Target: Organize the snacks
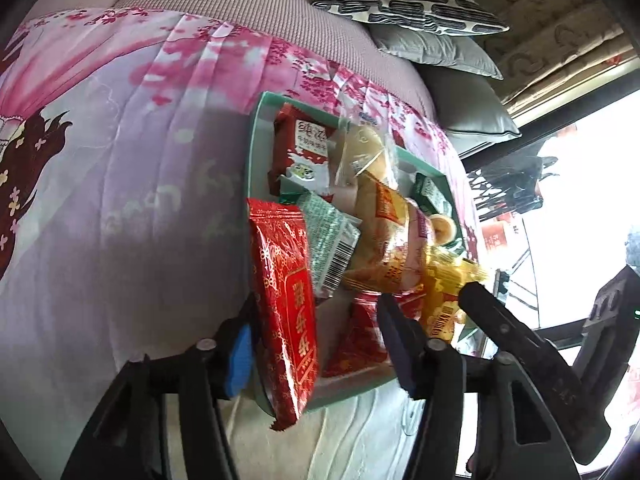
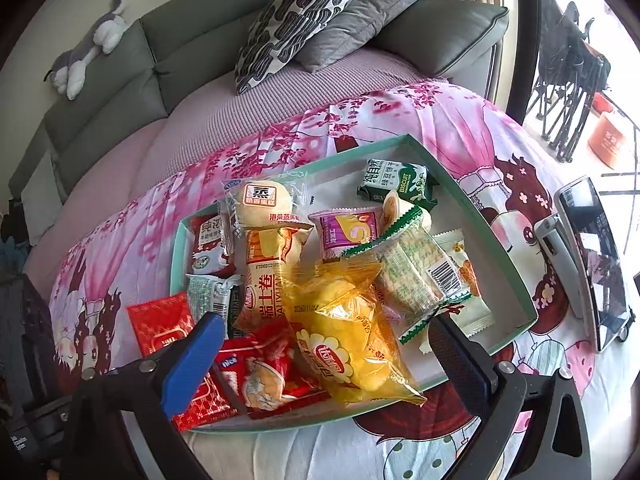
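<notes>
Red packet [image 1: 282, 320] stands on edge between my left gripper's [image 1: 316, 344] parted jaws at the tray's [image 2: 496, 208] seven o'clock rim, freshly dropped I judge, while my right gripper [image 2: 320, 344] hovers open, empty.

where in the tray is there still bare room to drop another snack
Bare floor in the tray lies along its far right side, between the green biscuit pack and the right wall, reaching toward the near right corner. The near left half is heaped, around the yellow cake bag.
</notes>
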